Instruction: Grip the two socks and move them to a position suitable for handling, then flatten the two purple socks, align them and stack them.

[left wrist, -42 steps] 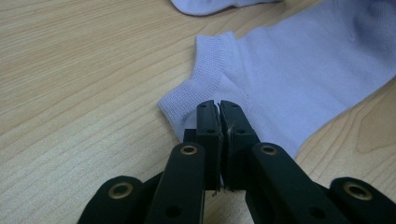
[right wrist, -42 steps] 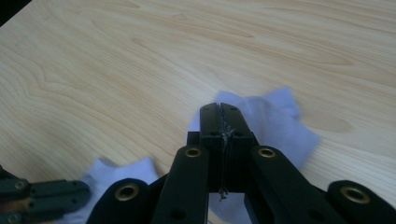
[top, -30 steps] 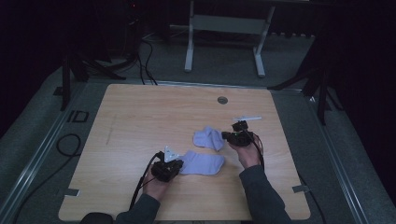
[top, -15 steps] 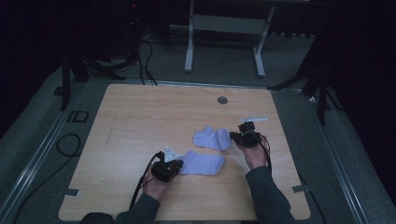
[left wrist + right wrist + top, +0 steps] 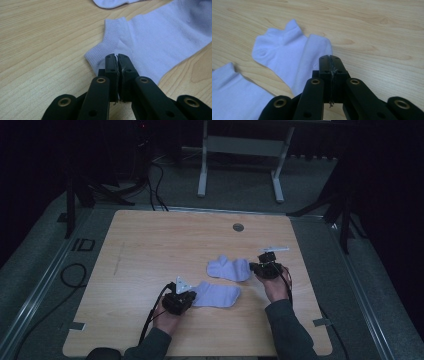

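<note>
Two pale lilac socks lie on the wooden table [image 5: 150, 250], both in its near right quarter, closer to the near edge than to the far one.

The near sock [image 5: 217, 294] lies flat and stretched out roughly along the near edge, with its cuff end pointing toward the left gripper [image 5: 186, 298]. That gripper sits just left of the sock, low over the wood. In the left gripper view its two black jaws are pressed together, their tips right at the ribbed cuff corner of the near sock [image 5: 155, 42]. The jaws hide the cloth beneath their tips, so I cannot tell whether a fold of the cuff is pinched between them or the tips merely rest over it.

The far sock [image 5: 229, 268] lies a little farther in and to the right, its near edge close to the toe end of the near sock but apart from it. The right gripper [image 5: 256, 266] sits at this sock's right end, toward the table's right edge. In the right gripper view its jaws are also together, with their tips over the edge of the far sock [image 5: 289, 56]; a thin pale line runs down the seam between the pads, and I cannot tell whether it is cloth. The near sock [image 5: 234, 92] shows at that view's lower left.

A small round grey cap [image 5: 238, 227] sits in the wood near the far edge, well apart from both socks.
</note>
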Demonstrator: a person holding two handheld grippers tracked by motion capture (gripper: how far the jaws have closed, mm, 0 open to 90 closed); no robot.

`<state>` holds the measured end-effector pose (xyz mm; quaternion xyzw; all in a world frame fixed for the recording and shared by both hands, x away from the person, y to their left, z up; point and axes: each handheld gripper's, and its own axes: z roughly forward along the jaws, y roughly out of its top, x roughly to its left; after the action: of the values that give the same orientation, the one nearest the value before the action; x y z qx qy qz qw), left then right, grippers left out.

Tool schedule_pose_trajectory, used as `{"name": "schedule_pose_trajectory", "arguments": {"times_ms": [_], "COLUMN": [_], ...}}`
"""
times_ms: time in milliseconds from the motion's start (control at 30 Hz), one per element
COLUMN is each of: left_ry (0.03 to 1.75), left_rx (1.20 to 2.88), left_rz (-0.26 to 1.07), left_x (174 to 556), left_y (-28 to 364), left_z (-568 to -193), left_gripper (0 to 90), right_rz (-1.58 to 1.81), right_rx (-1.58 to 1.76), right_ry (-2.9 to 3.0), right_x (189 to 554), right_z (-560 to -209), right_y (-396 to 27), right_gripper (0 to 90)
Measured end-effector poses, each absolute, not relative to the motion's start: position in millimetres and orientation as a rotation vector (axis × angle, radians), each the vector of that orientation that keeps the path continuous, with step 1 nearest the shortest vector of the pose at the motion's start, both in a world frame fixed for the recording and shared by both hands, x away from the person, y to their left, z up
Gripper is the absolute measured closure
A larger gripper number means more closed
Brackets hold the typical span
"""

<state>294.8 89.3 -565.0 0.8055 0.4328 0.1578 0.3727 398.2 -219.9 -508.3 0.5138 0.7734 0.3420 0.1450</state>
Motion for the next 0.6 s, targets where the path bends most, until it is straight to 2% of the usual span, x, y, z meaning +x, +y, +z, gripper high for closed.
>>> {"name": "schedule_pose_trajectory", "arguments": {"times_ms": [600], "left_ry": [1.107], "left_rx": [2.064], "left_rz": [0.404], "left_x": [295], "left_y": [89], "left_z": [-565], "left_gripper": [86.5], "right_rz": [0.91], "right_rx": [1.513], "right_ry": [2.221], "right_x": [396], "right_z": [-521], "right_y": [-235], "right_gripper": [86.7]}}
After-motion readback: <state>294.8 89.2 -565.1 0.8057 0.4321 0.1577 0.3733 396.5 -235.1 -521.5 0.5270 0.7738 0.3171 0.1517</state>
